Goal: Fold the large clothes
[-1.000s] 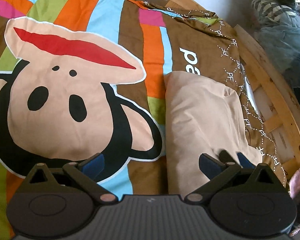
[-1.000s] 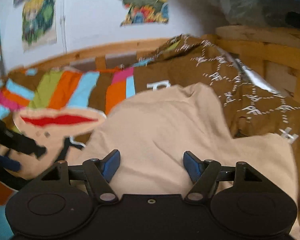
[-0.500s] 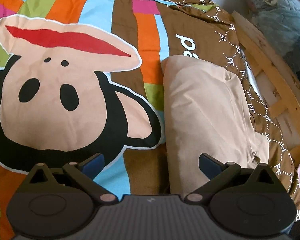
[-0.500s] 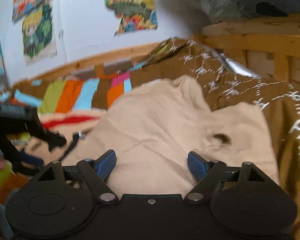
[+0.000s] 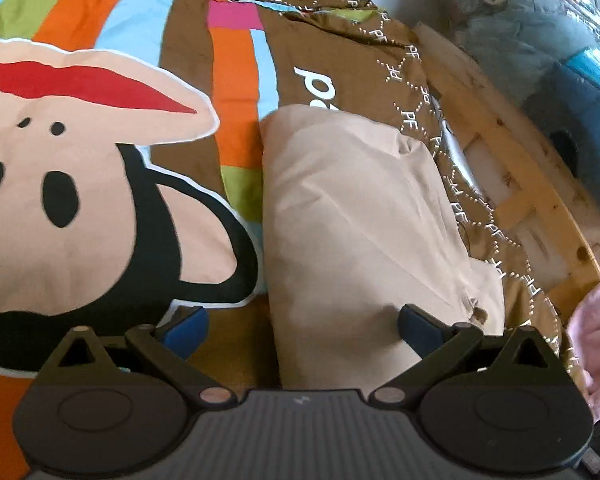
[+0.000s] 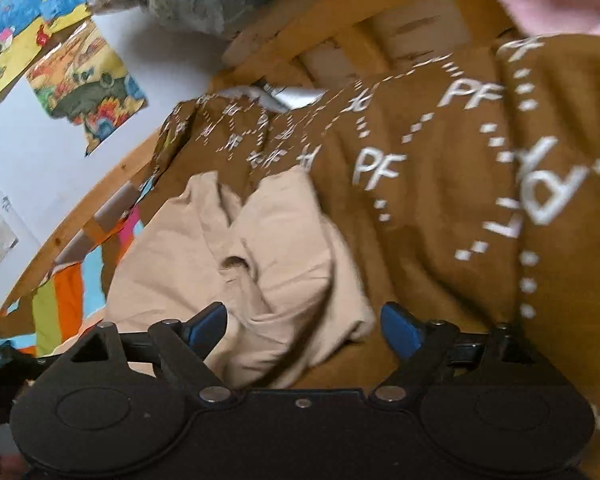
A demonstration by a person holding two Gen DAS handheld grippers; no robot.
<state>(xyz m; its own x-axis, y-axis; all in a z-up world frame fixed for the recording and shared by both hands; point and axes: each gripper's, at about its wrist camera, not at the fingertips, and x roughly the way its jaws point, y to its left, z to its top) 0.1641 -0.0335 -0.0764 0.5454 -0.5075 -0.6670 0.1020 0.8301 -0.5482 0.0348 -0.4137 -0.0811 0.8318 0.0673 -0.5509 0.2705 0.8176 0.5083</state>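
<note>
Beige garment [image 5: 364,232], folded into a long narrow bundle, lying on a brown bedspread [image 5: 340,52] printed with coloured stripes, white "PF" lettering and a large cartoon face [image 5: 72,200]. Left wrist view: the bundle runs away from the camera, just to the right of the cartoon face and beside the bedspread's dotted white border. The left gripper [image 5: 302,326] hangs over the near end of the garment with its blue-tipped fingers [image 5: 186,330] spread wide apart and nothing between them; the left fingertip is over the bedspread, the right one over the cloth. A wooden bed frame [image 5: 512,152] curves along the right, with blue-grey bundled textiles [image 5: 540,40] beyond it and pink fabric [image 5: 596,312] at the right edge.

Right wrist view, tilted and slightly blurred: the same garment [image 6: 268,256] shows its rumpled end, with loose folds near the middle. The right gripper [image 6: 304,326] is also fully released, its fingers [image 6: 208,326] wide apart and straddling the near edge of the cloth without clamping it. Colourful posters [image 6: 88,88] hang on the pale wall [image 6: 32,168] behind the frame. Part of the left gripper's dark body [image 6: 0,360] appears at the lower left edge
</note>
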